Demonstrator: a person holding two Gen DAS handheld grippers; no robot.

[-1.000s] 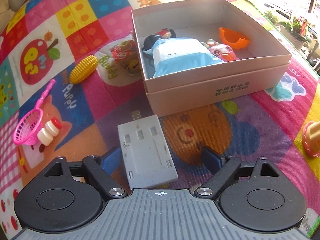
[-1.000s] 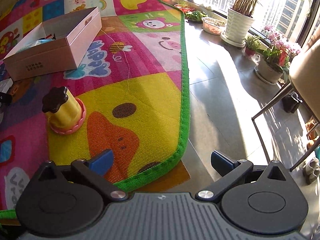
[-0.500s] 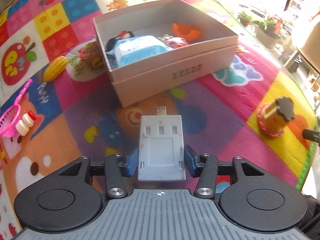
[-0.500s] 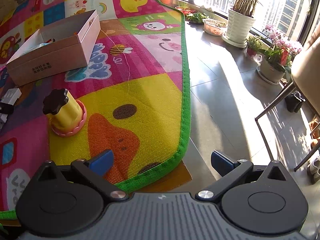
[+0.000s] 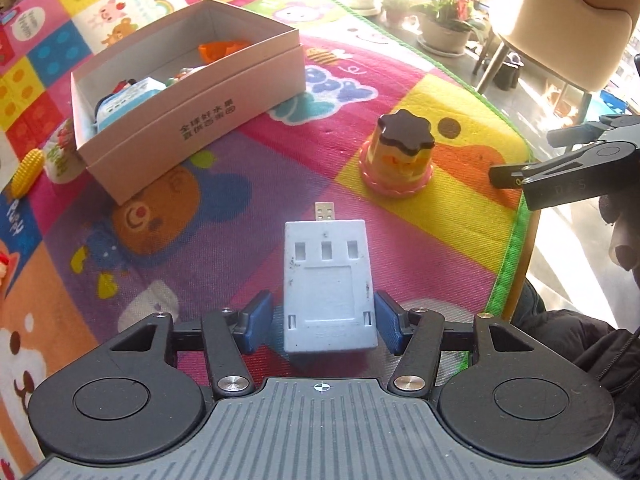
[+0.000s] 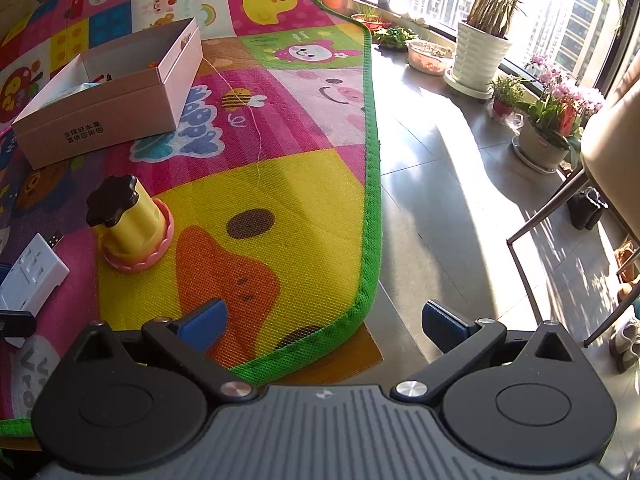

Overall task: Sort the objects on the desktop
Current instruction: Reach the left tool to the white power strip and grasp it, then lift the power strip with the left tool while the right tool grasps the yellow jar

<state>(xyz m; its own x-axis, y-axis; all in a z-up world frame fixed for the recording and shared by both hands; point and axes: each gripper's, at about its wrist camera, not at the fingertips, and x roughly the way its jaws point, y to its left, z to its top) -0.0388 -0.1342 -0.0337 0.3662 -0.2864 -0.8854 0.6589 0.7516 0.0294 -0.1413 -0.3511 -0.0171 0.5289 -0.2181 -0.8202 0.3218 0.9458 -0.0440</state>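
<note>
Tongs on the left were easing open around the white USB adapter, with daylight between it and the blue pads. Well beyond, the cardboard box already held several toys, while a yellow pudding toy and a corn cob lay loose on the play mat. From the right wrist, the right tongs stood wide apart and empty over the mat's green edge. Judging by that, sorting was only partly done.

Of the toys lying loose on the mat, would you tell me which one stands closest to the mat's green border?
The yellow pudding toy with the dark brown top, standing on its pink base on the yellow patch. The corn toy lies far across the mat, beyond the cardboard box.
</note>
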